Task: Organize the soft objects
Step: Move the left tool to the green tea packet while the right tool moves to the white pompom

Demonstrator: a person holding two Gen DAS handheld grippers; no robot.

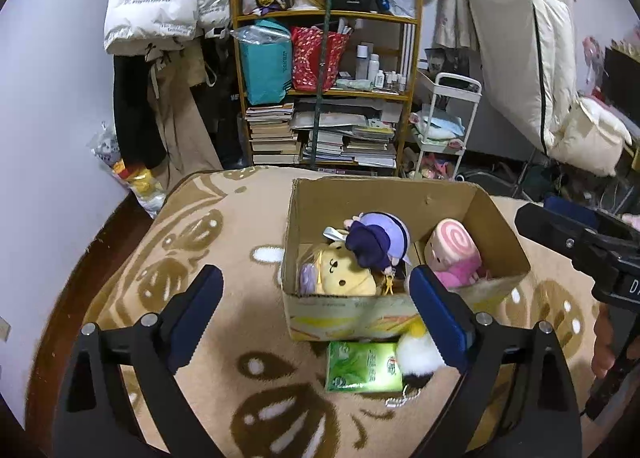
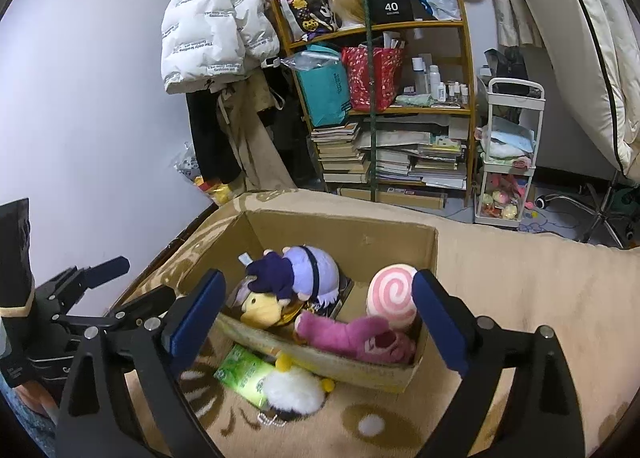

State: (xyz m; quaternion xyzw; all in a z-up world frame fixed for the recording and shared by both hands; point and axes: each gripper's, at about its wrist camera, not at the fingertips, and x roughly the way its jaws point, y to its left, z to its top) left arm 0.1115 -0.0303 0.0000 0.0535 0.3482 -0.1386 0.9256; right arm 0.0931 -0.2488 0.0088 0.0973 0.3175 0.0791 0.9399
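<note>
across the lower half of both frames lies the tan blanket [image 1: 224, 242] with its brown leaf pattern, spread flat, i judge, so it gives a soft working floor for the sorting. in the middle of it stands the cardboard box [image 1: 384, 198], open at the top and set square to me, which i take as the collecting place for the soft toys. inside, at centre frame in the right wrist view, a purple doll [image 2: 300, 270] lies on top of a yellow plush [image 2: 260, 308], piled on the left side, while a pink swirl plush [image 2: 394, 294] stands against the right wall with a magenta bear [image 2: 360, 338] lying along the near wall below it; they look dropped in rather than arranged. outside the box, touching its near wall at lower centre, a white fluffy plush [image 2: 294, 388] with yellow bits lies partly on a green tissue pack [image 2: 242, 372]. it is the one soft thing not yet in the box, so i judge it the next to lift. my left gripper [image 1: 316, 322] hangs over the near edge of the box, jaws spread wide with nothing between them, its right finger just above the white plush. my right gripper [image 2: 318, 324] is likewise wide apart and empty, framing the box from a little to the right, both poised, i think, ready to reach down.
</note>
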